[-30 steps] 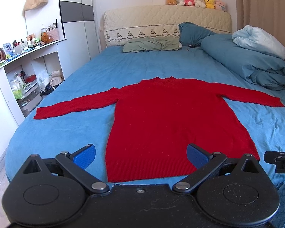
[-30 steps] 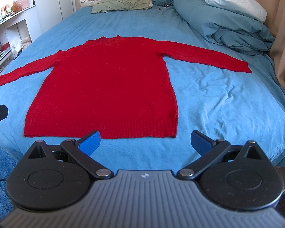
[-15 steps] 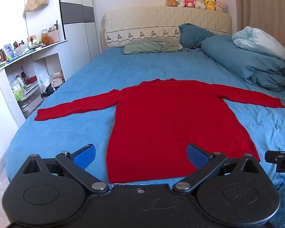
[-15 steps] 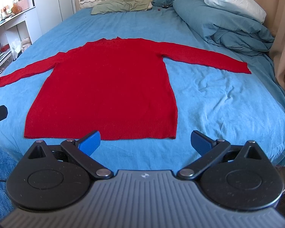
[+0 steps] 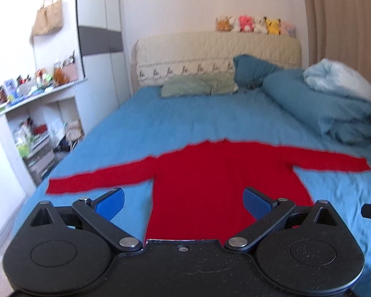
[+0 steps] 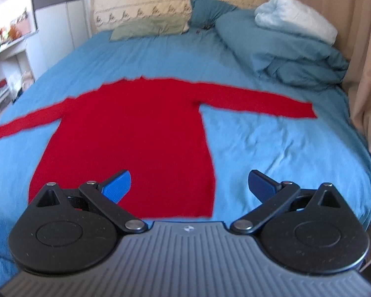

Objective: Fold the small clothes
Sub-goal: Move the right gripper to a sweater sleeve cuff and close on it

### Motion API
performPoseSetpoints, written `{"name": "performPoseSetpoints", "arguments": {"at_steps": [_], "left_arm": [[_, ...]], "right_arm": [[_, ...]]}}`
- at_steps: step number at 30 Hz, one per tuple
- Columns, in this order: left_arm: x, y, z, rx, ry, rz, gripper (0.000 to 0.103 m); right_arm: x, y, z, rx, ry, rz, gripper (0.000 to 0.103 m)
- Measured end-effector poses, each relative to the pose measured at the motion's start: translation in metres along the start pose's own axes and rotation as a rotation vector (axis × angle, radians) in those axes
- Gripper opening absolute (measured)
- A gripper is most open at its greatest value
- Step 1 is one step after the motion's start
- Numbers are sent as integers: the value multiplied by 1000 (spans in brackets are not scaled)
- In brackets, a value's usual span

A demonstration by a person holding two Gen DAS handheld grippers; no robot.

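Left tool (image 5: 183,201) agape over red sweater (image 5: 210,173) hem

Left wrist view: from the foot of the bed (image 5: 160,128), low, facing the headboard (image 5: 217,54); shelves (image 5: 34,123) at its left edge. Right wrist view: same end, set further right, facing likewise, curtain (image 6: 366,74) at its right edge. Both blurred. Shared: red sweater (image 5: 210,180) (image 6: 136,133), pillows, folded duvet (image 5: 329,109) (image 6: 284,49).

One sweater (image 5: 225,180) — six plush toys (image 5: 256,24)
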State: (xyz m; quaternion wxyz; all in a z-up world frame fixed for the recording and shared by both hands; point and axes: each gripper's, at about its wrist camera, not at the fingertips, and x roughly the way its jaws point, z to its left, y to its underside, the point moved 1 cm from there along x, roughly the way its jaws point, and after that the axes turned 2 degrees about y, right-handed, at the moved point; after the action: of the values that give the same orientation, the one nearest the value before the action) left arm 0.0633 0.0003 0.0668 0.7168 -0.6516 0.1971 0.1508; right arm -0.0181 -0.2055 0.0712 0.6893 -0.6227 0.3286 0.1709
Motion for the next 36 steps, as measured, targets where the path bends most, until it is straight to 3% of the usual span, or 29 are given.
{"name": "performPoseSetpoints", "arguments": {"at_steps": [4,8,15,21,28,32,34,36], "left_arm": [[32,-43,-13,32,13,-45,103],[87,-85,-33,46,38,-54,103],[211,-114,-84,61,124,28,103],[327,-93,-143,78,208,156,103],[435,-47,-205,77,270,321,103],[467,-27,-223,72,270,364,103],[474,-20,-229,84,265,371,103],[480,-13,-232,93,261,373,103]], "right_arm": [[24,-41,-35,54,28,-35,103],[63,-78,-73,90,109,-74,103],[163,-99,-151,223,193,-72,103],[256,-76,-206,329,269,-115,103],[350,-42,-264,469,354,-118,103],[384,-35,-289,535,397,-107,95],[391,-37,-293,529,418,-138,94],[399,-40,-294,516,432,-149,88]]}}
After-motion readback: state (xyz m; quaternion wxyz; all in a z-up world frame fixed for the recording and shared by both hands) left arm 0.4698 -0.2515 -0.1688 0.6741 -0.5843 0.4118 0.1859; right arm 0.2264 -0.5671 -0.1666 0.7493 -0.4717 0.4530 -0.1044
